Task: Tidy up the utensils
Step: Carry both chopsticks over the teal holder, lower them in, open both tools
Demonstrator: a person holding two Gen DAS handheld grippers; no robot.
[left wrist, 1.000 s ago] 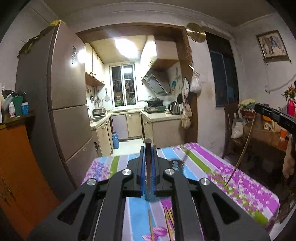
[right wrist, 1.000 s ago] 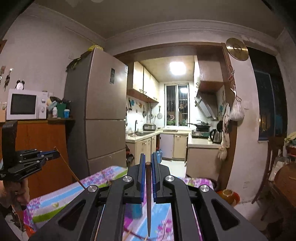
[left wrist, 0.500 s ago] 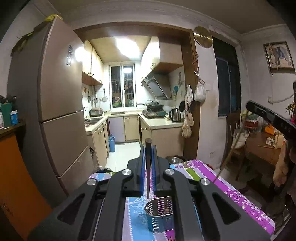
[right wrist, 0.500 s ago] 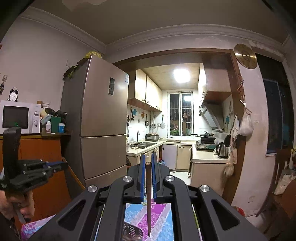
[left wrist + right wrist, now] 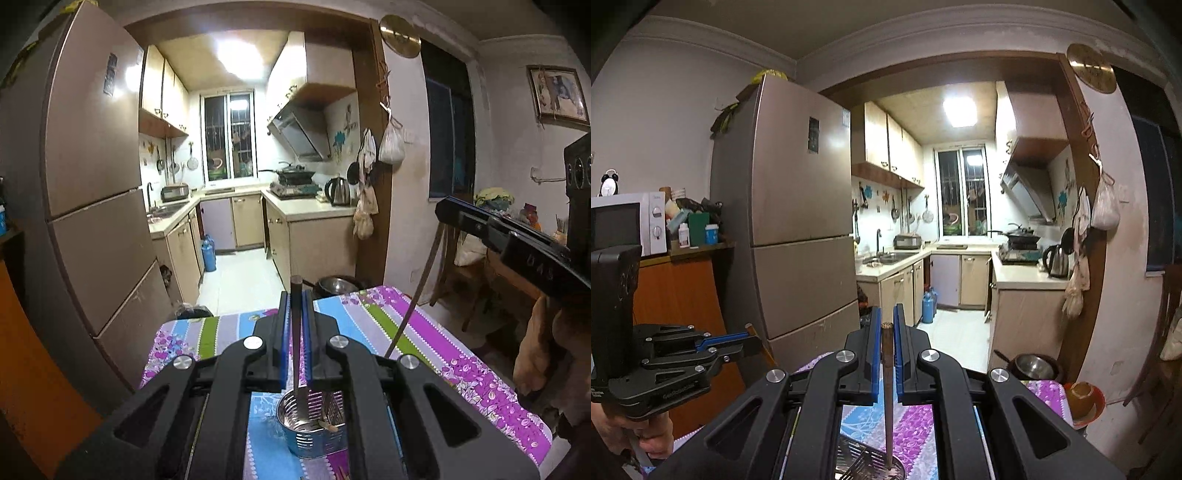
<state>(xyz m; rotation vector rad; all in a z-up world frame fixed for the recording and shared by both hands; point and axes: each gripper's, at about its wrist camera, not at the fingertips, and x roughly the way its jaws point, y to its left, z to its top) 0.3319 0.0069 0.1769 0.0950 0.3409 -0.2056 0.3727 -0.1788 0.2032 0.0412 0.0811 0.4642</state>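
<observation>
My left gripper (image 5: 295,297) is shut on a dark chopstick (image 5: 296,343) that stands upright, its lower end over the perforated metal utensil holder (image 5: 314,428) on the flowered tablecloth (image 5: 424,343). A wooden piece leans inside the holder. My right gripper (image 5: 886,317) is shut on another brown chopstick (image 5: 888,398), whose tip hangs just above the holder's rim (image 5: 864,461). In the left wrist view the right gripper (image 5: 445,212) comes in from the right with its chopstick (image 5: 410,306) slanting down. In the right wrist view the left gripper (image 5: 753,343) shows at the left.
A tall fridge (image 5: 88,192) stands left of the table, with an orange cabinet (image 5: 676,295) and microwave (image 5: 624,225) beside it. Behind the table a doorway opens to the kitchen. A metal bowl (image 5: 1034,365) and a chair (image 5: 458,258) lie past the table's far right.
Both grippers moved across the table with their chopsticks and rose a little. The metal holder has come into view below both chopstick tips.
</observation>
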